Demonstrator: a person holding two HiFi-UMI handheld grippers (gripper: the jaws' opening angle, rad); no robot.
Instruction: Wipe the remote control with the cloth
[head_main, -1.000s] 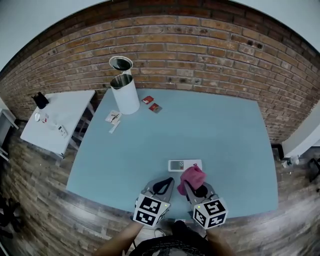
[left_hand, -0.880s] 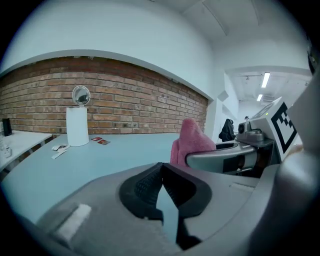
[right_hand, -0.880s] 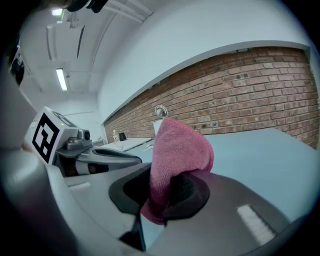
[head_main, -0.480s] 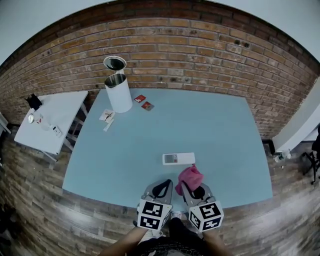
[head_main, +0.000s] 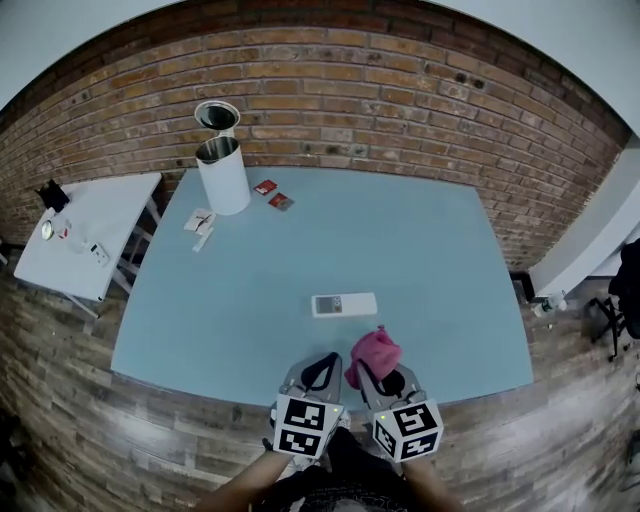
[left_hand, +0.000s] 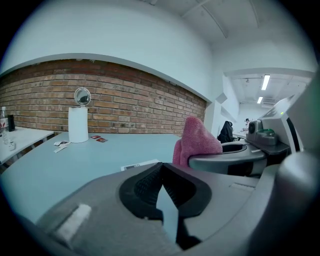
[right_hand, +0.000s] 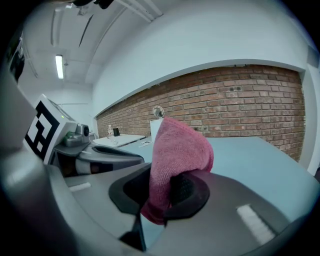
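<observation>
The remote control (head_main: 344, 304) is laid flat on the blue table (head_main: 430, 240), just ahead of both grippers. Its long axis is set crosswise to the line along which they point. The pink cloth (head_main: 374, 352) is pinched between the jaws of the right gripper (right_hand: 162, 194), with a bunched fold standing up above the pads. That fold is held near the remote's right end but apart from it. The cloth appears to be carried clear of the tabletop, though this is not plainly shown. The left gripper (left_hand: 161, 181) is closed, with nothing between its jaws, and is held opposite the remote's left end. The cloth-bearing right gripper is thus the better placed, and a short advance is judged to be all that the first stroke needs. Nothing is seen in the way. A white cylindrical bin (head_main: 223, 178), two small red packets (head_main: 273, 194) and some paper slips (head_main: 200, 222) are set well apart at the far left corner. A white side table (head_main: 90, 235) is seen beyond the left edge.
</observation>
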